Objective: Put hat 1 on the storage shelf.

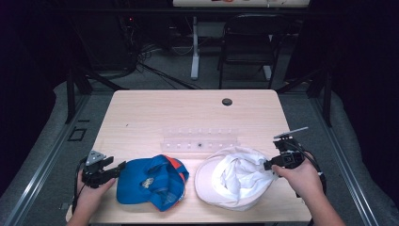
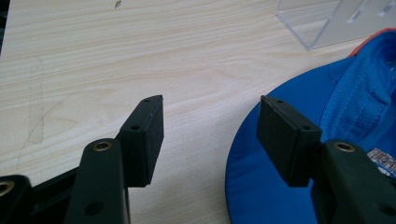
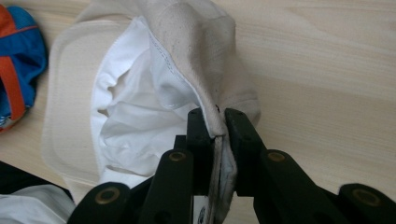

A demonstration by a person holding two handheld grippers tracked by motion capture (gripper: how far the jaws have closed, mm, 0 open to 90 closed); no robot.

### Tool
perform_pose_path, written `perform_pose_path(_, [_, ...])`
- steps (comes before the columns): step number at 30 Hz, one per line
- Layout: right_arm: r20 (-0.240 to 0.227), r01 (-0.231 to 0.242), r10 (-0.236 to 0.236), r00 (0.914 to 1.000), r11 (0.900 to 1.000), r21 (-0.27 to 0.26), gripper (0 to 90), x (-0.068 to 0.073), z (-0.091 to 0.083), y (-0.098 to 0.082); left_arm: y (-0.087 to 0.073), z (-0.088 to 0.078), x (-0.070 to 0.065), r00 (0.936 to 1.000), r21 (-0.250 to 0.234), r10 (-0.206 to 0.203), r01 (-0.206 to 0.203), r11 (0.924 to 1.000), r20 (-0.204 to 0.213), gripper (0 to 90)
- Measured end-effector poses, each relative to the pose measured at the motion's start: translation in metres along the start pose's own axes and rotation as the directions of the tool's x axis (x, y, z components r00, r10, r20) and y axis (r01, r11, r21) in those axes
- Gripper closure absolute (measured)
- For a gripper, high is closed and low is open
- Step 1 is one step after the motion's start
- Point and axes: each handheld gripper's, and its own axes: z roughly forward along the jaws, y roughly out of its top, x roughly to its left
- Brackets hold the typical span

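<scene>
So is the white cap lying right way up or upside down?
Upside down: the white cap shows its white lining facing up, crown against the table. The right gripper is shut on its rear edge.

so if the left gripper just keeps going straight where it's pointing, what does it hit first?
Probably the blue cap: the open left gripper has one jaw over its brim edge, the other over bare table. Height above the brim is unclear.

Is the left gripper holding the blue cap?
No, the left gripper is open, one jaw over the blue cap's brim, the other over bare table.
</scene>
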Motion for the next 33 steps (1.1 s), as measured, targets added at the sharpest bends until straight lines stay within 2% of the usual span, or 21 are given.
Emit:
perform_pose_path(13, [-0.076,-0.035,0.032,0.9966,0.999,-0.036,81.0,0.007,-0.032,0.011,0.0,0.0,0.001,1.0,-0.003,-0.001,0.001,1.0,-0.002,41.8])
perform_pose_path(17, [-0.144,-0.06,0.053,0.9882,0.997,-0.041,81.0,0.008,-0.037,0.014,0.0,0.0,0.001,1.0,-0.005,-0.001,0.0,1.0,-0.002,41.8])
perform_pose_path(22, [-0.248,-0.117,0.105,0.9631,0.993,-0.031,81.0,0.007,-0.039,0.017,0.0,0.0,0.001,1.0,-0.004,-0.001,0.001,1.0,-0.003,41.8])
perform_pose_path(26, [-0.327,-0.159,0.14,0.9348,0.987,-0.034,81.0,0.005,-0.041,0.019,0.0,0.0,0.001,1.0,0.003,0.001,-0.001,1.0,-0.004,41.8])
perform_pose_path(29, [-0.367,-0.185,0.161,0.916,0.982,-0.03,81.0,0.005,-0.044,0.021,0.0,0.0,0.001,1.0,0.004,0.0,0.0,1.0,-0.004,41.8])
perform_pose_path(30, [-0.38,-0.186,0.158,0.9114,0.982,-0.037,81.1,0.005,-0.045,0.022,-0.001,0.0,0.001,1.0,-0.002,-0.002,0.002,1.0,-0.003,41.8])
perform_pose_path(31, [-0.38,-0.186,0.158,0.9114,0.982,-0.037,81.1,0.005,-0.045,0.022,-0.001,0.0,0.001,1.0,-0.003,-0.002,0.002,1.0,-0.003,41.8])
perform_pose_path(33, [-0.408,-0.191,0.16,0.8988,0.981,-0.037,81.0,0.007,-0.049,0.024,-0.001,0.001,0.0,1.0,0.0,0.003,-0.003,1.0,-0.001,41.8])
